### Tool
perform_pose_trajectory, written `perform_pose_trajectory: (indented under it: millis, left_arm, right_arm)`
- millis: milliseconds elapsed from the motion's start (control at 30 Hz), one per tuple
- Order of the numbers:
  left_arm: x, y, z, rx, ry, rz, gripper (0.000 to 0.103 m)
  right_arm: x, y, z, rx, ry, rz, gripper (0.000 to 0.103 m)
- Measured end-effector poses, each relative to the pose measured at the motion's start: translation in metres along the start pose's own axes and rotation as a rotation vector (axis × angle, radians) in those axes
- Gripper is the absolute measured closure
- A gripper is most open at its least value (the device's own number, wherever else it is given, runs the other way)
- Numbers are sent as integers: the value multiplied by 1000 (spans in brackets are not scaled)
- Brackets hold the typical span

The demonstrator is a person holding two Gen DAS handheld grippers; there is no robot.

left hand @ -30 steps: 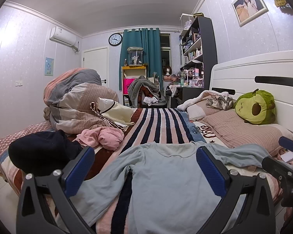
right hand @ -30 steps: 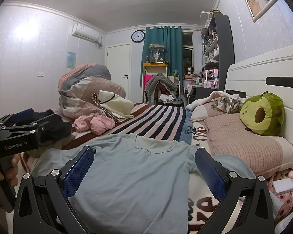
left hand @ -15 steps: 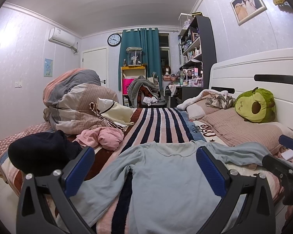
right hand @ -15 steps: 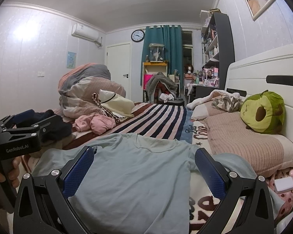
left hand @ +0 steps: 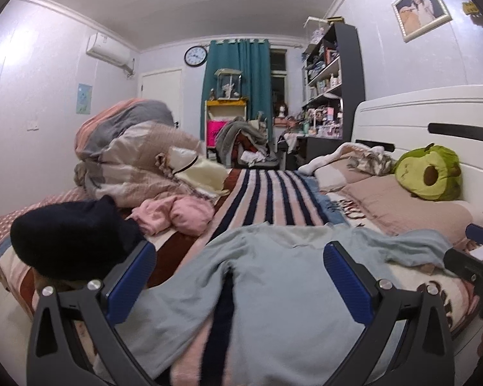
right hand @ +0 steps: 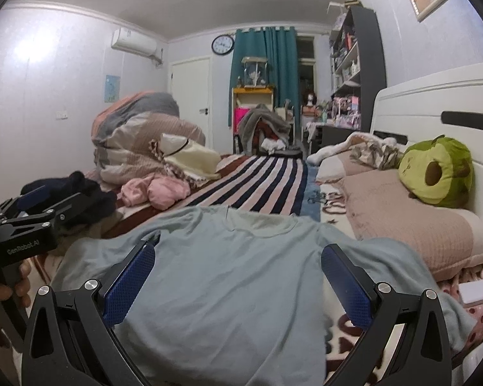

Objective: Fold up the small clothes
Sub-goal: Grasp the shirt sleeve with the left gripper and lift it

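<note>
A pale blue long-sleeved shirt [left hand: 273,296] lies spread flat on the bed, neck away from me, sleeves out to both sides; it also shows in the right wrist view [right hand: 228,276]. My left gripper [left hand: 240,276] is open and empty, held just above the shirt's near part. My right gripper [right hand: 238,276] is open and empty over the shirt's body. The left gripper also shows from the side at the left of the right wrist view [right hand: 32,212], and the right gripper at the right edge of the left wrist view [left hand: 476,257].
A striped blanket [left hand: 273,193] covers the bed. A dark garment [left hand: 71,234], a pink garment [left hand: 174,212] and a heaped duvet [left hand: 128,154] lie at the left. Pillows [right hand: 402,225] and a green avocado plush [right hand: 438,170] lie along the white headboard [right hand: 434,96] at the right.
Both grippers have drifted slightly, so the view shifts a little. The shirt lies as before and both grippers stay open.
</note>
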State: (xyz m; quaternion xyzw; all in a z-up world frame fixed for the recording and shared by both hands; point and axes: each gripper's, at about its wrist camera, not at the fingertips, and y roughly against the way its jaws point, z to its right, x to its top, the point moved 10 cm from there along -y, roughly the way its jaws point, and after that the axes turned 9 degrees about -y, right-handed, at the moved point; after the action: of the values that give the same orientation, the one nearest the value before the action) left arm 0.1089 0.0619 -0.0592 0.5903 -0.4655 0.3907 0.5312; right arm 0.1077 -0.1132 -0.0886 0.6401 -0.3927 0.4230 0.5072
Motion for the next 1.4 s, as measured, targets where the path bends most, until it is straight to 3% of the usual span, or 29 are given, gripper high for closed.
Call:
perform_pose_trajectory:
  millis: [167, 333, 533, 767, 967, 1033, 1167, 1300, 1400]
  left_arm:
    - [-48, -7, -55, 7, 52, -86, 1]
    - [-115, -17, -125, 98, 52, -213, 1]
    - [-182, -28, -169, 21, 182, -318, 1]
    - [-218, -44, -172, -77, 254, -357, 6]
    - [-232, -60, -157, -124, 249, -401, 32]
    - [-236, -64, -154, -130, 245, -413, 49]
    - [-238, -65, -154, -100, 245, -417, 65]
    - [-238, -60, -153, -88, 241, -428, 94]
    - [-233, -57, -145, -96, 210, -424, 98]
  right_arm:
    - [-22, -23, -15, 45, 16, -91, 1]
    - [-44, -45, -27, 77, 30, -179, 0]
    - [-70, -74, -41, 84, 51, -280, 0]
    - [-80, -93, -56, 92, 60, -333, 0]
    - [-83, -102, -64, 85, 74, -350, 0]
    - [-87, -105, -65, 77, 81, -363, 0]
    - [-90, -110, -66, 72, 75, -374, 0]
    - [-92, -113, -64, 85, 51, -380, 0]
    - [-93, -113, -63, 100, 35, -379, 0]
